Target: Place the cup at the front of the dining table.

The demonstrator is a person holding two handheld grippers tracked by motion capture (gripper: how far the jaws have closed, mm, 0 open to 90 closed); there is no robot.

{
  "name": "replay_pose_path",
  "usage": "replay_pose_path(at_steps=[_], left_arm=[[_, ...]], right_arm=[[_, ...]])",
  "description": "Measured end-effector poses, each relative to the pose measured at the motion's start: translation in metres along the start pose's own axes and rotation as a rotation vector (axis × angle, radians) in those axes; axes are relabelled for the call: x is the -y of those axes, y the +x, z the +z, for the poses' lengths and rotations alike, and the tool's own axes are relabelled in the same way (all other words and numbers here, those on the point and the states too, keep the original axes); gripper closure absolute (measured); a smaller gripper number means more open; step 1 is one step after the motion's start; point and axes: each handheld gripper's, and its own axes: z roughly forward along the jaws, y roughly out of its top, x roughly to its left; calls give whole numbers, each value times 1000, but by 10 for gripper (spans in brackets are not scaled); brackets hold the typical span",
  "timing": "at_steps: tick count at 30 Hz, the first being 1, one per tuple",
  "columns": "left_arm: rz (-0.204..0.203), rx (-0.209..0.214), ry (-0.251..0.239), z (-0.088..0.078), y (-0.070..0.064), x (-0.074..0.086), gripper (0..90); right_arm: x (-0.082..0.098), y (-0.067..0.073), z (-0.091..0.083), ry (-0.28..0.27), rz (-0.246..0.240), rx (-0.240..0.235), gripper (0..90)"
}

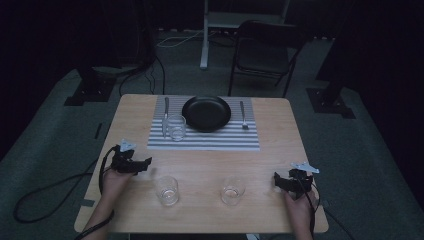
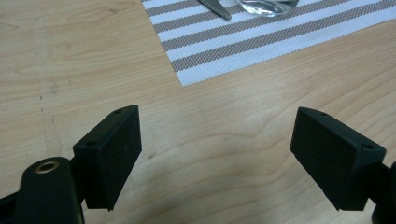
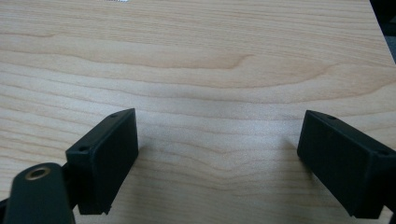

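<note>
Both hands rest low: the left gripper point(image 1: 148, 162), wide open, sits just left of a glass point(image 1: 167, 190), the right gripper point(image 1: 276, 179) open too.

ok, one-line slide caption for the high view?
Two open grippers flank two glasses before a set placemat.

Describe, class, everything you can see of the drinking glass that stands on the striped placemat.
The glass is a clear, colourless tumbler, short and straight-walled, with a thick base. It looks empty. It stands upright on the left part of the striped placemat, just right of the knife and left of the black plate, near the plate's rim. Whether it touches either cannot be told. In the left gripper view its base shows at the top edge.
</note>
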Motion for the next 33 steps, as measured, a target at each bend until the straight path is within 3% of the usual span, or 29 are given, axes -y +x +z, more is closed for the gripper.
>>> replay_pose_path(at_steps=[16, 33], left_arm=[[-20, -20, -10, -11, 3, 18, 171], [-62, -96, -42, -33, 18, 40, 171]], right_arm=[[0, 0, 0, 0, 1, 0, 119], [0, 0, 0, 1, 2, 0, 119]])
